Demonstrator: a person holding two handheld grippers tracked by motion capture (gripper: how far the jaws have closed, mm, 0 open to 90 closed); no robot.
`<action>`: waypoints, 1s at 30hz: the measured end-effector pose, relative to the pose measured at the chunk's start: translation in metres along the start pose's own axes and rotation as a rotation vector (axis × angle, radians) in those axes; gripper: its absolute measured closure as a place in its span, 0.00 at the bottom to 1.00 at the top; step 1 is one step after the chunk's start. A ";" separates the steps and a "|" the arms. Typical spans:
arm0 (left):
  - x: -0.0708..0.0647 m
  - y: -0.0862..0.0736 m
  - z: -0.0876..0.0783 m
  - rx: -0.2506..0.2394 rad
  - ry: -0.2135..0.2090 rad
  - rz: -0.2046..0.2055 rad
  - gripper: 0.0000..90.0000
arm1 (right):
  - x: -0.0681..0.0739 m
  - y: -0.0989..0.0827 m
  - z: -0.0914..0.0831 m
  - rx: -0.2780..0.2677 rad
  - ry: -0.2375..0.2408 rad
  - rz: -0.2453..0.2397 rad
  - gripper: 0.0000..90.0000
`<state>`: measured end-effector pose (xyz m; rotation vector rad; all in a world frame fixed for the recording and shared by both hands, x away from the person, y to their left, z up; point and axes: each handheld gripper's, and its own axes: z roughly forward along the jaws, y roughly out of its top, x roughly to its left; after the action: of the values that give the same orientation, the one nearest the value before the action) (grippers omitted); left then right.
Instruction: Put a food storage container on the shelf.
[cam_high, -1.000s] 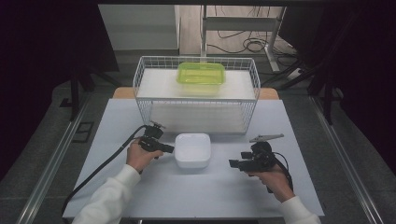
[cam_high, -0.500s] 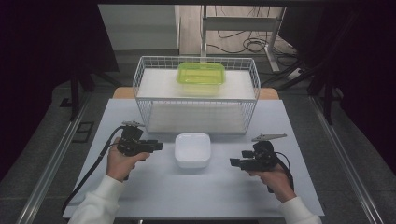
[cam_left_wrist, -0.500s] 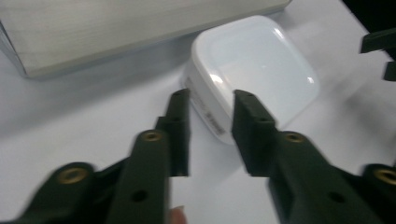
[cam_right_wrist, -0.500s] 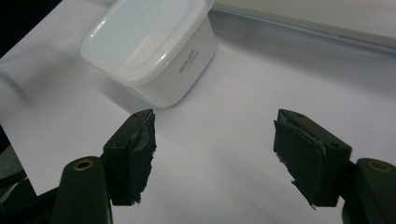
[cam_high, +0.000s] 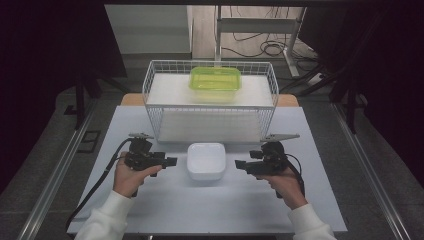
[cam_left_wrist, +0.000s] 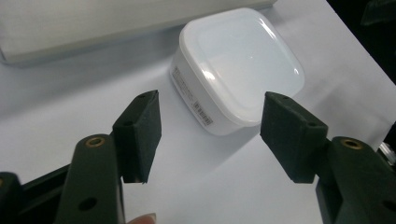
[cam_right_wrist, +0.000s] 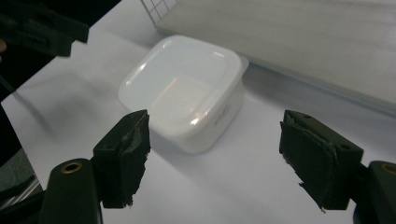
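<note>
White, square, plastic container with lid (cam_high: 205, 161) resting on the pale worktop (cam_high: 200, 210), at the middle, just in front of the white wire basket (cam_high: 210, 107). Inside that basket, toward the back, a green translucent plastic box with lid (cam_high: 215, 83). Lid of the white container closed, small label on one side wall, seen in the left gripper view (cam_left_wrist: 240, 67).

To the left of the container, near but apart from it: left gripper (cam_high: 170, 161), held in a hand (cam_high: 131, 177) with white sleeve, pointing level toward the container. Jaws wide apart, just been opening, nothing between them; in the left gripper view the container lying beyond the two black pads (cam_left_wrist: 140, 133), not touched.

To the right of the container, also near but apart: right gripper (cam_high: 240, 164), held in the other hand (cam_high: 286, 185), pointing toward the container from the opposite side. Jaws standing wide, just been opening a little more, empty; in the right gripper view the container (cam_right_wrist: 184, 91) ahead of the worn pads (cam_right_wrist: 126, 156), free of them.

Black cable (cam_high: 95, 187) trailing from the left gripper across the worktop to the near edge.
</note>
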<state>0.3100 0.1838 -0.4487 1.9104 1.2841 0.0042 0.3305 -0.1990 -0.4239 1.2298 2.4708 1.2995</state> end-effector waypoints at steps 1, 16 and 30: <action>0.000 0.000 0.001 -0.003 0.000 -0.006 0.41 | 0.000 0.001 0.001 -0.004 0.002 0.006 0.27; 0.004 -0.002 0.019 0.013 -0.065 -0.089 0.41 | -0.025 -0.001 0.016 -0.011 0.023 0.092 0.34; 0.015 0.001 0.033 -0.012 -0.152 -0.184 0.44 | -0.032 0.000 0.038 0.018 0.106 0.166 0.46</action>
<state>0.3319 0.1752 -0.4765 1.7403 1.3477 -0.2225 0.3682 -0.1960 -0.4567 1.4335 2.5033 1.4194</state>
